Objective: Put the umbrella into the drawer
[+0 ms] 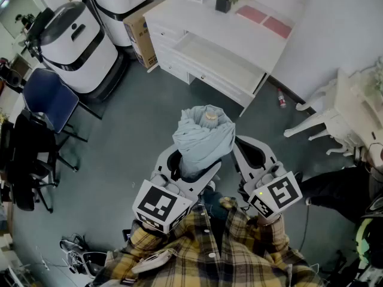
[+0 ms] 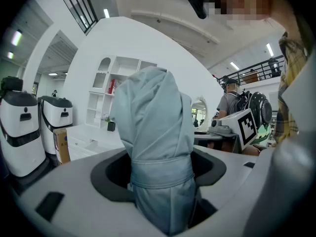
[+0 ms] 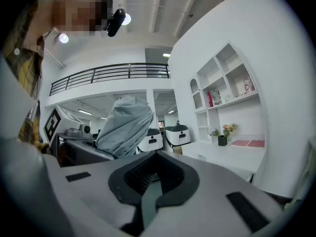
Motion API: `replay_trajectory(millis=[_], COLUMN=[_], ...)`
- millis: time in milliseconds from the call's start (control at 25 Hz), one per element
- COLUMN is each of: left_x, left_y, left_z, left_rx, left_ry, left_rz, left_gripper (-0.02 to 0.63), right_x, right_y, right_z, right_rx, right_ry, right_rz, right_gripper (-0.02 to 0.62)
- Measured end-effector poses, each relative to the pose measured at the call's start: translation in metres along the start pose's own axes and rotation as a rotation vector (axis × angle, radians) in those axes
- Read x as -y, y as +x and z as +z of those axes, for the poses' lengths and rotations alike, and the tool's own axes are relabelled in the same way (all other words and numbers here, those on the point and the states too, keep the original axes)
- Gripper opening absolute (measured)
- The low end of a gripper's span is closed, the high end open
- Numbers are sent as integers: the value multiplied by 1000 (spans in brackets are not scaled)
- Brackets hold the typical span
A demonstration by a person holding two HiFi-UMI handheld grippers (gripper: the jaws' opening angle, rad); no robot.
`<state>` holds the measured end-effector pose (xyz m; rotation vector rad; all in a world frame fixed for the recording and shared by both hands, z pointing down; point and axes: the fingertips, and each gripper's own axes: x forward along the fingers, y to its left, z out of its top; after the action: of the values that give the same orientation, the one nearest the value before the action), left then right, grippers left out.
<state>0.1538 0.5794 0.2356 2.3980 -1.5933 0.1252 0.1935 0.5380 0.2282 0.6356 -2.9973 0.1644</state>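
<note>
umbrella (image 1: 203,137): pale grey-blue, folded, strapped, upright in left gripper (image 1: 192,171) jaws | drawer (image 1: 222,63): white, pulled open, well apart

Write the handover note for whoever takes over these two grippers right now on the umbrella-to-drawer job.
Left gripper: closed on the folded umbrella, holding it upright by its lower part, clear of the floor.
Right gripper: jaws together, nothing in them, level beside the left one.
Drawer: pulled out from the white desk, across a stretch of floor ahead; it looks empty inside.
Done: umbrella is in hand and the drawer is open.
Left: walk to the desk, lay the umbrella in the drawer, and release it.
</note>
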Motion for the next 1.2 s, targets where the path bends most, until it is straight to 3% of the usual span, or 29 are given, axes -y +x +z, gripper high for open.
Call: replay_trajectory(millis=[560,1200], left_x=[-6,-109], left_y=[13,105], left_z=[-16,8], left_rx=[-15,-51], left_ry=[-20,-56], left_rz=[52,72], left_gripper=[325,325], right_x=[16,104], right_y=[3,107], right_z=[-15,-17], right_rx=[2,-54], right_ry=[44,89], right_rz=[31,42], right_gripper=[17,17])
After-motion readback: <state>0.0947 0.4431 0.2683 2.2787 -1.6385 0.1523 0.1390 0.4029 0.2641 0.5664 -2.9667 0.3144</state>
